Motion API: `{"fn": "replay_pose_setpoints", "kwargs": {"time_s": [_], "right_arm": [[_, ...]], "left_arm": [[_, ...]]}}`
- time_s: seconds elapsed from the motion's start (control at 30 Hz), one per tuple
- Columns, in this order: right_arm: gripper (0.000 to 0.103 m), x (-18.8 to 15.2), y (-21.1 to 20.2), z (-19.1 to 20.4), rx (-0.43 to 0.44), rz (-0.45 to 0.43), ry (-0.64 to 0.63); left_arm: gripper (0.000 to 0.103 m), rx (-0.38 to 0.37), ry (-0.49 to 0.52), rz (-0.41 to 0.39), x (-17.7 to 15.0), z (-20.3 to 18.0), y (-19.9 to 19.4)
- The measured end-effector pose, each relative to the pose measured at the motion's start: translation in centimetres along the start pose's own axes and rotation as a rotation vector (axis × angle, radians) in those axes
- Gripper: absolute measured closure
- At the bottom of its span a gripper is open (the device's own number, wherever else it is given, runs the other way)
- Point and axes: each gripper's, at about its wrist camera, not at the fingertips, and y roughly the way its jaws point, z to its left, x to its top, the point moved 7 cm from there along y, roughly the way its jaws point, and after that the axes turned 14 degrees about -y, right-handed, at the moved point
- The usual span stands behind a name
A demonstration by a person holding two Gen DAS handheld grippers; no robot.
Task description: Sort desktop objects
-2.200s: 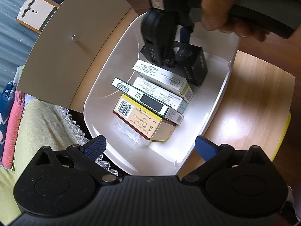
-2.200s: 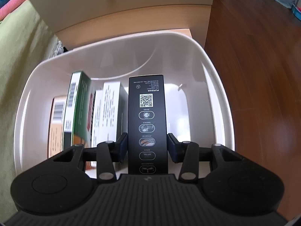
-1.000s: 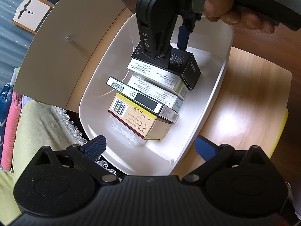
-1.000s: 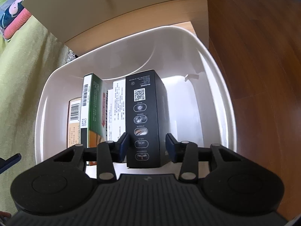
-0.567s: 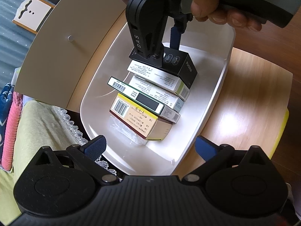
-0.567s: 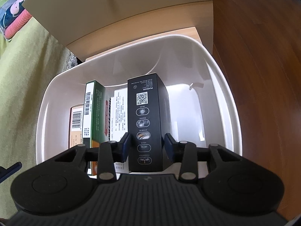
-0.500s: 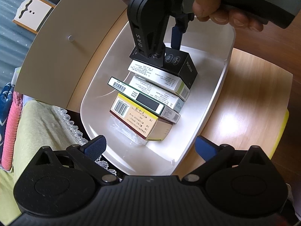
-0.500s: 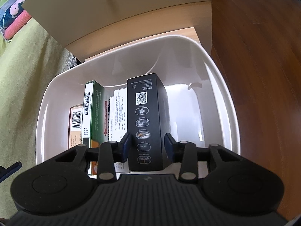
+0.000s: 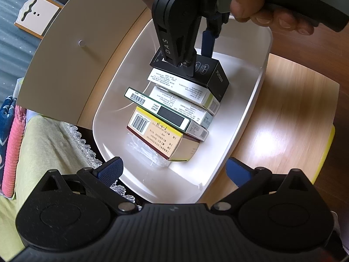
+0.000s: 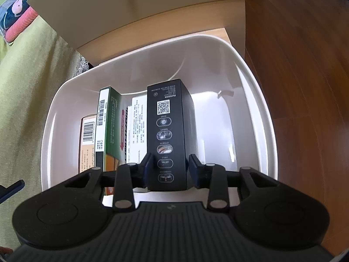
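- White bin [image 10: 250,100]: bare floor right of frame centre, beside the black box [image 10: 166,135].
- Right gripper [image 10: 170,167] around the upright box, fingers slightly apart from it.
- Left gripper [image 9: 174,170] wide open, empty.

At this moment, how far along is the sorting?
Four boxes already stand in a row inside the white bin. The black box sits at the end of that row, and the right gripper has its fingers beside it with a small gap showing. The left gripper is open and empty. No loose items are visible outside the bin.
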Motion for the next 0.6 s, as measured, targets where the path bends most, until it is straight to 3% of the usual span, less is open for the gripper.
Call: {"fn": "replay_pose_setpoints", "kwargs": {"time_s": [0.4,0.6], "right_arm": [[0.071,0.3,-1.2,-0.2,-0.022,-0.04,-0.003],[0.066,-0.7,-2.9,0.4,-0.019,-0.057,-0.007]], "left_arm": [[0.001,0.006,-0.009,-0.012,0.2,0.4,0.1],[0.001,0.01,-0.028,-0.026,0.1,0.6,-0.1]]}}
